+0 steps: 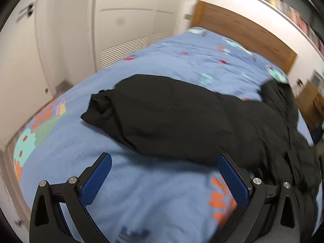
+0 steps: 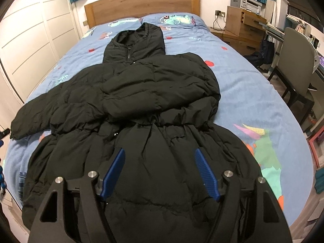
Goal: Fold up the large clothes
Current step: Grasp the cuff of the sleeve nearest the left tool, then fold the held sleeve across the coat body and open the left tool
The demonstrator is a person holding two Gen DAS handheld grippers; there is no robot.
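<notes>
A large black hooded puffer coat (image 2: 149, 101) lies face up on the blue patterned bed cover (image 2: 253, 93), hood toward the wooden headboard. Its right sleeve is folded across the chest; its left sleeve (image 1: 162, 109) stretches out sideways toward the bed's left side. My right gripper (image 2: 160, 154) is open and empty, hovering over the coat's lower skirt. My left gripper (image 1: 165, 159) is open and empty, just short of the outstretched sleeve, above the cover. The left wrist view is motion blurred.
White wardrobe doors (image 1: 60, 40) run along the bed's left side. A wooden headboard (image 2: 141, 4) stands at the far end. A wooden bedside cabinet (image 2: 241, 28), a grey chair (image 2: 293, 60) and a desk stand to the right of the bed.
</notes>
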